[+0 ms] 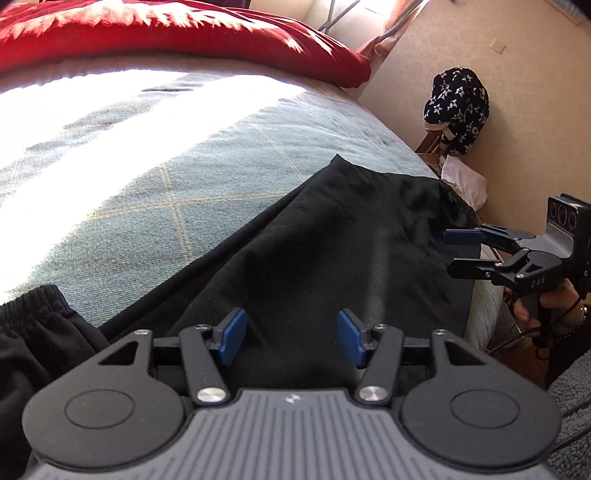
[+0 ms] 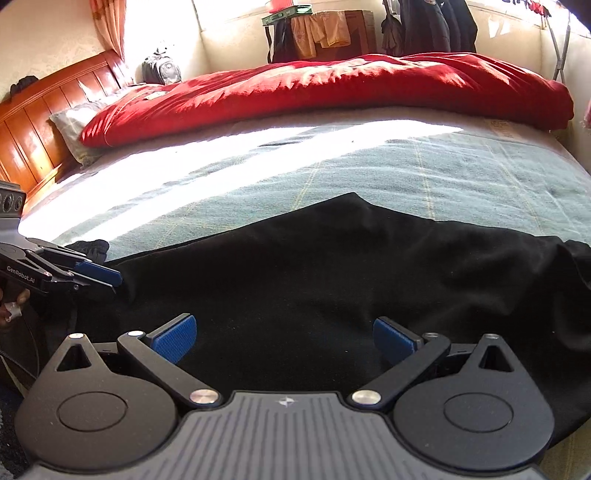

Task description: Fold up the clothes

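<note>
Harsh sun glare, deep shadows, fisheye-warped edges

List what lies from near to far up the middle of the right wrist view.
Right claw, open → black garment spread flat → blue-grey checked bedspread → red quilt → clothes hanging by the window.

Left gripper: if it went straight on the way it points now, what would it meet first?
Most likely the black garment spread just ahead of the open left gripper; beyond lies the grey-green bedspread. Height above the cloth is unclear.
</note>
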Demonstrator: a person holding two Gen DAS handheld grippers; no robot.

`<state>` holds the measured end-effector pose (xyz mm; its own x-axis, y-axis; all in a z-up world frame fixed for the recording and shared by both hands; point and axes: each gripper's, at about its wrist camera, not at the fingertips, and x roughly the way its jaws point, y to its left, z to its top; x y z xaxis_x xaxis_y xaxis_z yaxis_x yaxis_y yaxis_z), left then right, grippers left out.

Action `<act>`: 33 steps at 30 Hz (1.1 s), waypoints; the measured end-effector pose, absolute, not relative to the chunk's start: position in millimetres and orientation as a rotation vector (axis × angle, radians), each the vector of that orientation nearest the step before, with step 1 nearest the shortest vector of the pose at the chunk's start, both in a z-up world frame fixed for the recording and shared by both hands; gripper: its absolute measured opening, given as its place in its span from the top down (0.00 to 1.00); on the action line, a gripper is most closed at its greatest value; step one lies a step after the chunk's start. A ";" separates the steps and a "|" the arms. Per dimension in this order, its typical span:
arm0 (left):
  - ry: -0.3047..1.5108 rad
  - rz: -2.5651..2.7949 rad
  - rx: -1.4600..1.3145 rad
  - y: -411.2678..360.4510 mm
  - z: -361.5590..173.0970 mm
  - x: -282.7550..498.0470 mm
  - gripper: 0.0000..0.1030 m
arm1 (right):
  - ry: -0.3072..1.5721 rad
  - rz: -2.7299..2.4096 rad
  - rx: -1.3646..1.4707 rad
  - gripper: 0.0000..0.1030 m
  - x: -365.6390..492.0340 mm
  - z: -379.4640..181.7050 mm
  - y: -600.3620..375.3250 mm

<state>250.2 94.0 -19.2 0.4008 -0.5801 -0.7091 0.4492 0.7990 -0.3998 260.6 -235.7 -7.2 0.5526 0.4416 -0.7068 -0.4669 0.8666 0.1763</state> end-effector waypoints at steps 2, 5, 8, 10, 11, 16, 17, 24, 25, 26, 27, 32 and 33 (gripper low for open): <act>0.941 -0.628 -0.114 89.5 -17.4 249.8 0.47 | 0.837 0.512 -0.060 0.00 257.7 -10.2 -242.9; 0.931 -0.591 -0.088 83.0 -16.0 251.6 0.43 | 0.865 0.505 -0.086 0.00 251.2 -22.4 -250.7; 0.929 -0.567 -0.054 75.4 -16.1 249.9 0.43 | 0.907 0.509 -0.169 0.00 240.0 -42.6 -251.2; 0.931 -0.544 0.002 68.3 -18.8 247.2 0.42 | 0.905 0.505 -0.246 0.00 230.9 -55.8 -250.2; 0.935 -0.533 0.028 64.7 -20.4 246.0 0.42 | 0.884 0.509 -0.243 0.00 227.5 -58.3 -252.0; 0.982 -0.500 0.038 56.3 -28.5 241.0 0.41 | 0.811 0.526 -0.220 0.00 217.9 -66.4 -260.0; 0.989 -0.493 0.030 56.7 -28.9 239.2 0.41 | 0.800 0.529 -0.219 0.00 216.4 -67.3 -260.9; 0.942 -0.462 -0.028 78.7 -1.8 249.4 0.41 | 0.795 0.549 -0.223 0.00 216.3 -65.0 -262.7; 0.936 -0.474 -0.041 83.7 2.5 254.6 0.41 | 0.798 0.551 -0.223 0.00 216.6 -64.6 -262.7; 0.943 -0.494 -0.067 89.2 3.9 261.2 0.43 | 0.800 0.552 -0.224 0.00 217.0 -64.3 -262.6; 0.954 -0.515 -0.096 95.0 5.0 268.5 0.43 | 0.802 0.553 -0.225 0.00 217.3 -64.0 -262.5; 1.128 -0.603 -0.202 117.3 -17.1 308.1 0.43 | 0.814 0.558 -0.229 0.00 219.2 -62.3 -262.1; 1.167 -0.621 -0.213 119.4 -23.3 313.4 0.43 | 0.816 0.552 -0.228 0.00 220.1 -62.9 -261.2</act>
